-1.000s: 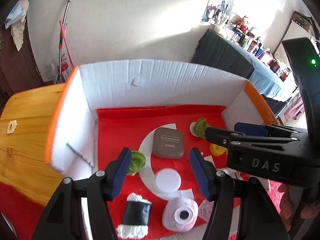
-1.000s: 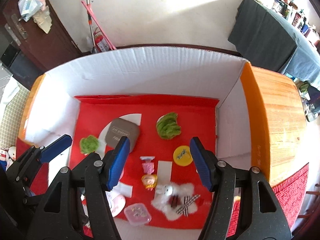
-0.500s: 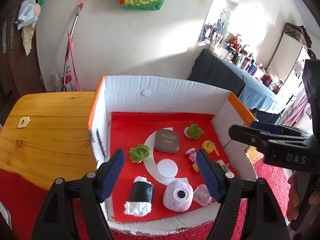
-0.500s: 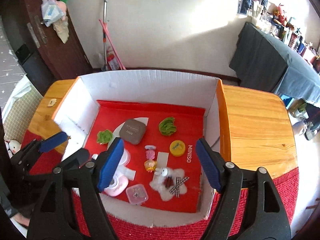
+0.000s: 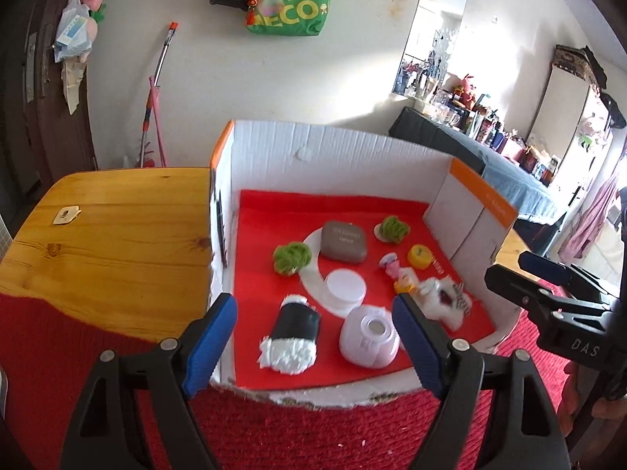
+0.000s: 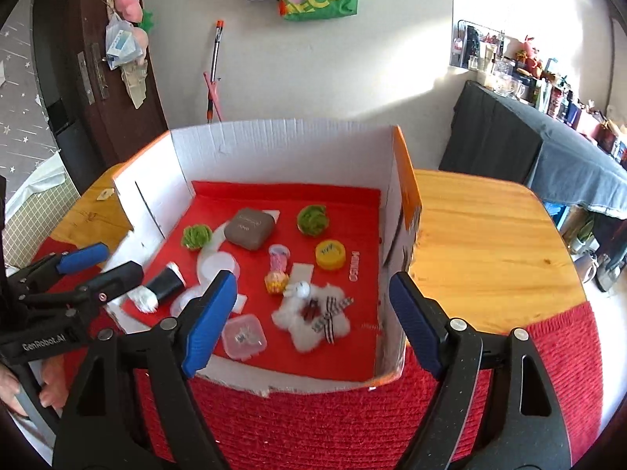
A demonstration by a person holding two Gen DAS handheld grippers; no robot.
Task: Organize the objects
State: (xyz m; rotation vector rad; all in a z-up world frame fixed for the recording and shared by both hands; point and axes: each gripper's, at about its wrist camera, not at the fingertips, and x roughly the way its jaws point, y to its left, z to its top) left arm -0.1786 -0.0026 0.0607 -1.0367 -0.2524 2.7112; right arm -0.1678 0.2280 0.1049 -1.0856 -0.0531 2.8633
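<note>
A white cardboard box (image 5: 345, 156) (image 6: 282, 145) with a red floor holds several small objects: a grey eyeshadow case (image 5: 343, 241) (image 6: 249, 228), two green pompoms (image 5: 292, 258) (image 5: 393, 228), a yellow cap (image 6: 330, 254), a pink toy camera (image 5: 368, 337), a black-and-white sushi plush (image 5: 292, 337), a white fluffy bow clip (image 6: 313, 315) and a clear plastic container (image 6: 243, 336). My left gripper (image 5: 315, 342) hangs before the box's near edge, jaws opening, nothing between them. My right gripper (image 6: 313, 321) stands likewise, jaws opening and empty.
The box sits on a wooden table (image 5: 109, 243) (image 6: 482, 243) with a red mat (image 6: 313, 423) at the near edge. A small tag (image 5: 67, 214) lies on the left tabletop. A dark cloth-covered shelf (image 6: 548, 149) stands to the right by the wall.
Both grippers drew back out of the box toward its near edge, and their jaws spread wider. The objects in the box stayed in place.
</note>
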